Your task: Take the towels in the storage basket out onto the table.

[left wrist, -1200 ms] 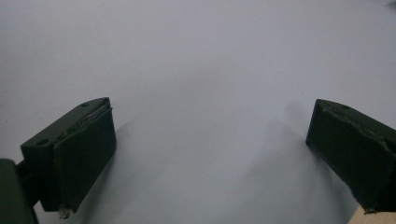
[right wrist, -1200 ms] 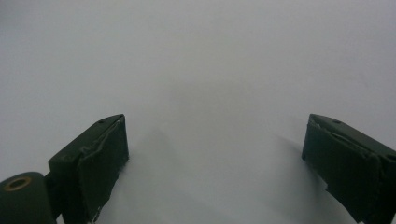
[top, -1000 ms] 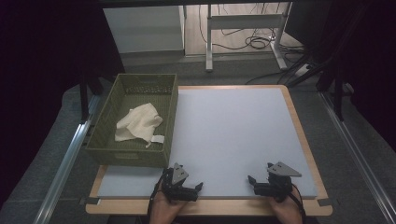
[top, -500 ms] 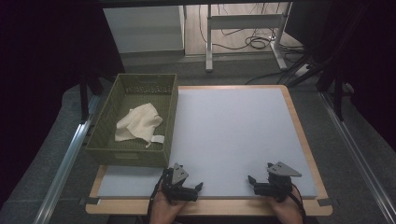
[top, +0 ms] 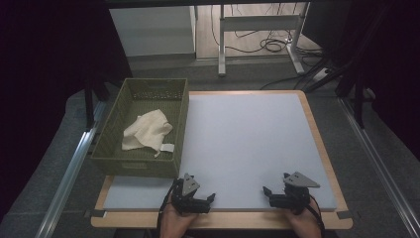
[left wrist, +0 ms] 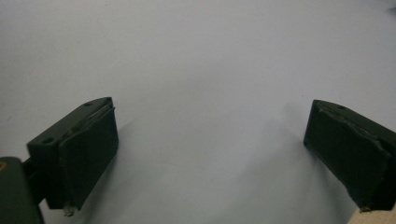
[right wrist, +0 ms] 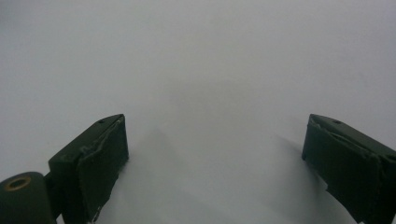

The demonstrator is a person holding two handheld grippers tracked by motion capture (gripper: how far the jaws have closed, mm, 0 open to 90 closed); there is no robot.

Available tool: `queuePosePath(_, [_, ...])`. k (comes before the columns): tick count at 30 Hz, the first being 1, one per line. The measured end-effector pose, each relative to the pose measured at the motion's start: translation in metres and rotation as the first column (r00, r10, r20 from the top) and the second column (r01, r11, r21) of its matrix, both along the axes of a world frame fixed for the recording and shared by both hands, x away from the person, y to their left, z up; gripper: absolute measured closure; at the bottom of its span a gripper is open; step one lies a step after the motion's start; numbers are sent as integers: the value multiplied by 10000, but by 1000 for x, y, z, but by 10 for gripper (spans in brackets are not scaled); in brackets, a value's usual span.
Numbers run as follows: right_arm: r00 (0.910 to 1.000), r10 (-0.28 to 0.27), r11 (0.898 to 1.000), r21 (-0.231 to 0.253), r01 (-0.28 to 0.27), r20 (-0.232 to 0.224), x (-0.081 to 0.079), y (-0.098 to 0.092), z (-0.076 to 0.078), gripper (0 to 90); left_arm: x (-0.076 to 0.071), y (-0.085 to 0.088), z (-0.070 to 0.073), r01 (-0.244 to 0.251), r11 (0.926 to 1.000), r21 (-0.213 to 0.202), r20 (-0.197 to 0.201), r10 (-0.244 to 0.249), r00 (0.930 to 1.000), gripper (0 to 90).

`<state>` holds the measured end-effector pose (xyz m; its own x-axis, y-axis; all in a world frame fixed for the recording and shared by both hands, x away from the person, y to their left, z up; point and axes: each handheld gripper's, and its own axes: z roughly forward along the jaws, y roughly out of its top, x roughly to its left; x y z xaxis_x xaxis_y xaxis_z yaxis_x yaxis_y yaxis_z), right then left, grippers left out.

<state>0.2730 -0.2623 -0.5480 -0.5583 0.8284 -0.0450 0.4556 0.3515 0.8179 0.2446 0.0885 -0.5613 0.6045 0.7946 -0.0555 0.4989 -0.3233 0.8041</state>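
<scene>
Between the jaws of the left gripper [left wrist: 208,158], only bare white mat [left wrist: 201,60]; jaws wide apart, nothing held. Same at the right gripper [right wrist: 212,163]: jaws spread wide, white surface between them, nothing clamped. Seen from above, left gripper [top: 194,197] and right gripper [top: 287,194] both low at the near edge of the mat [top: 247,139], well apart from each other, each with a hand behind it at the table's near rim.

Farther out, to the far left of the left gripper, a green basket [top: 111,153] on the left part of the table [top: 317,126], its near wall just beyond the left gripper. Inside it, a crumpled cream cloth [top: 146,130], lying toward the middle with a small white tag [top: 167,148] at its near right edge. No other loose item on the mat.

Likely step: reaching for the cloth, nearest to the left gripper. Best done by lifting clear over the near wall of the basket first, then coming down from above onto a raised fold rather than a flat part. Jaws kept wide until around the fold, then closed firmly. Worth avoiding the basket's weave and the tag alone, too thin for a sure hold. Right gripper best kept back, out of the way.
</scene>
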Motion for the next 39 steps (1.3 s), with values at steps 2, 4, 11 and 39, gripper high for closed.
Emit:
queuePosePath(2, [10000,0,10000,2,0,-1,0,0,0,71,1,0,2,152,9997,-204,-190,-155,9997,47])
queuePosePath(4, [10000,4,10000,1,-4,-2,0,0,0,71,1,0,5,219,9995,-233,-285,-226,9993,56])
queuePosePath(11, [10000,4,10000,3,-4,-3,0,0,0,71,4,-3,21,532,9986,-33,-182,-533,9984,56])
queuePosePath(39, [10000,26,10000,-4,-26,0,0,0,0,71,25,-22,48,1250,9919,-224,-133,-1254,9920,4])
